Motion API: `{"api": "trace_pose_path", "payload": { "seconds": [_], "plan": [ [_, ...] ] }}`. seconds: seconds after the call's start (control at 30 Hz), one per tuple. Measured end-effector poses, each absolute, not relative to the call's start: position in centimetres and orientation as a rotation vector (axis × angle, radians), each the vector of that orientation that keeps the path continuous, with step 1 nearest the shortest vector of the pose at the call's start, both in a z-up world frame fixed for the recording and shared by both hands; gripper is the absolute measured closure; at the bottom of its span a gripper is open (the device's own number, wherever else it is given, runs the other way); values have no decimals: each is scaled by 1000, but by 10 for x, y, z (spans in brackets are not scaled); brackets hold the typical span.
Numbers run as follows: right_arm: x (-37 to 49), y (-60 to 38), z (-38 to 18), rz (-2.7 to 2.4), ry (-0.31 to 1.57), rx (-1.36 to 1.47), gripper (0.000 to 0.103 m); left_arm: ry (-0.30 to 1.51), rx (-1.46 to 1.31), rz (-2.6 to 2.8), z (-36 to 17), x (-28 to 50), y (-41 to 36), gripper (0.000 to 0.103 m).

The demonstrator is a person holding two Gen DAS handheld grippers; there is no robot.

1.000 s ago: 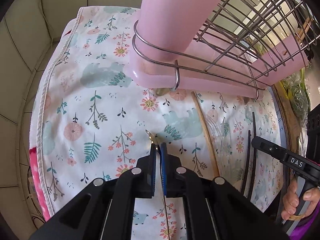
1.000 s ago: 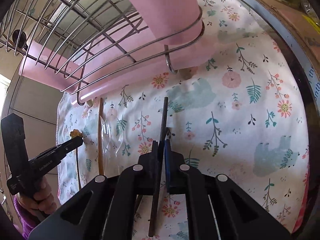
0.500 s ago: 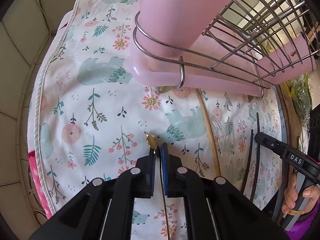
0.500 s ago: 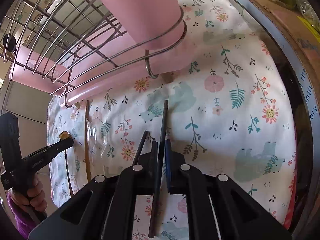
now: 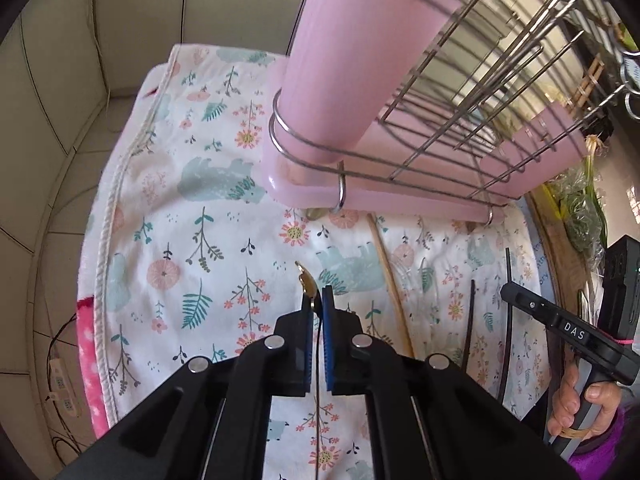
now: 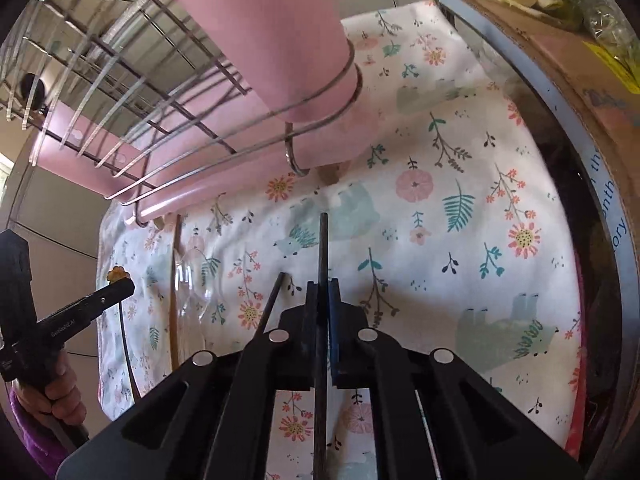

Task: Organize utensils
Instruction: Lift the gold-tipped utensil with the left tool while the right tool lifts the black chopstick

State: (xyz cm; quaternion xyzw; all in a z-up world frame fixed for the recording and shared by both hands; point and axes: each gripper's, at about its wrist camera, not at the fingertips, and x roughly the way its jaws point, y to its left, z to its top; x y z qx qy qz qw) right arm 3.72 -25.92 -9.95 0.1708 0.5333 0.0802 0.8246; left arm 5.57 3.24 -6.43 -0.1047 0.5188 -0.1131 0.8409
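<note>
The left gripper (image 5: 317, 304) was closed on a thin stick with a gold flower top (image 5: 306, 280). The right gripper (image 6: 323, 292) was pinched tight on a black chopstick (image 6: 323, 240), with another black chopstick (image 6: 272, 300) lying just left of it on the flowery cloth (image 6: 460, 240). The pink cup (image 5: 352, 72) stood up ahead of both grippers, in the wire rack (image 5: 480, 92). To do it well, each stick probably needed lifting higher than the cup's rim, tip pointing down, one at a time.
</note>
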Motion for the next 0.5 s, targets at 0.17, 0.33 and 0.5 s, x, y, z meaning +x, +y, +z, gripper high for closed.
{"api": "trace_pose_path", "payload": {
  "seconds": [0.17,0.33,0.5],
  "plan": [
    [7,-264,-63,207,960,348,98,896,-206,-229,-11,30,37,100],
    [-12,-271,-9,226,773,322,98,713,-260,-235,49,17,49,100],
    [-21,-280,54,249,556,311,98,546,-308,-255,108,15,60,100]
  ]
}}
